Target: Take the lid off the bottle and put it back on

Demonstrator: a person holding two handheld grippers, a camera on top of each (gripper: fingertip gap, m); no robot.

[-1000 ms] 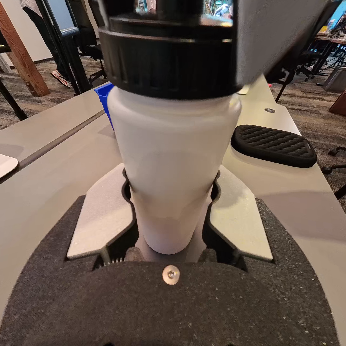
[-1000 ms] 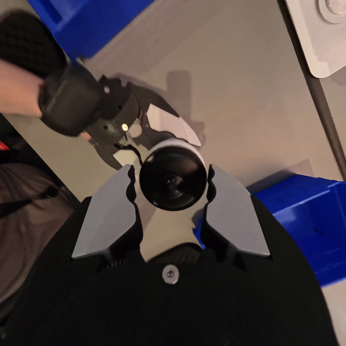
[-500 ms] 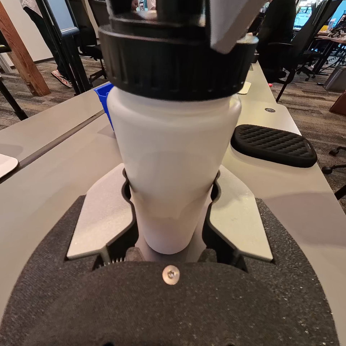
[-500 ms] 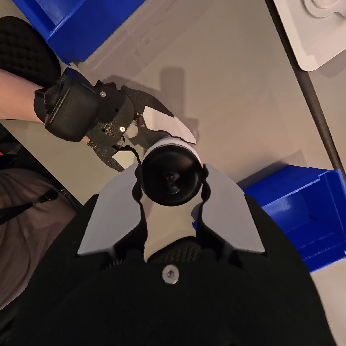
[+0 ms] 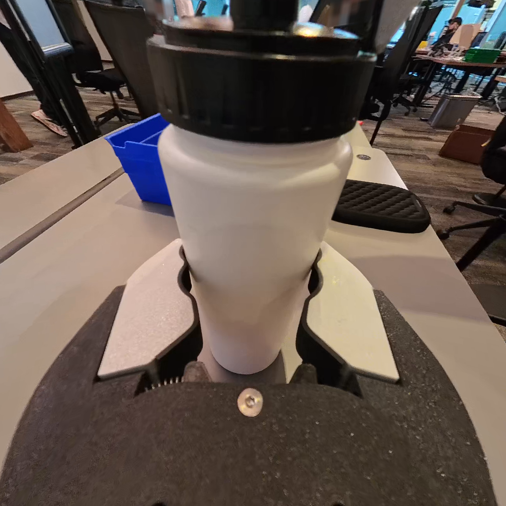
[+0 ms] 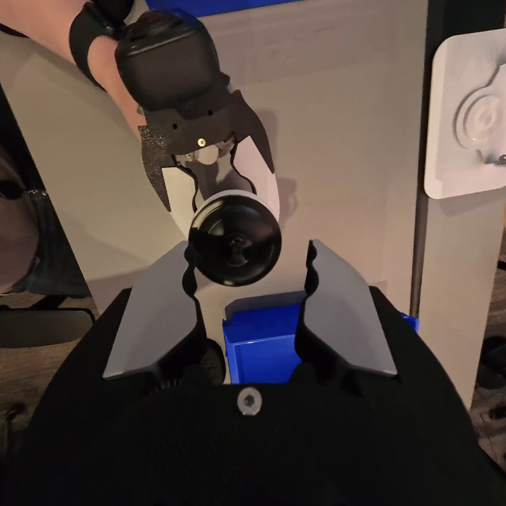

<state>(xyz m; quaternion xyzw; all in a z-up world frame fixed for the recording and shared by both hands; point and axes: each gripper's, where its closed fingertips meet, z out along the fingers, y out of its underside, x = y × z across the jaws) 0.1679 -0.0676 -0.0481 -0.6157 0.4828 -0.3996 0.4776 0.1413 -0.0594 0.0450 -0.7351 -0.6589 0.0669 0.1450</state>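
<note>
My left gripper (image 5: 250, 262) lies level and points forward, its 2 grey fingers (image 5: 153, 315) pressed against the sides of the bottle (image 5: 252, 224) low on its body, jaws clamped on it. From above, that same gripper (image 6: 224, 189) reaches in from the upper left, with my hand (image 6: 109, 68) in a black strap behind its dark housing. My right gripper (image 6: 250, 262) points straight down, jaws spread wide. Its left finger (image 6: 161, 306) sits just at the rim of the lid (image 6: 235, 241); its right finger (image 6: 345, 306) stands clear of it.
</note>
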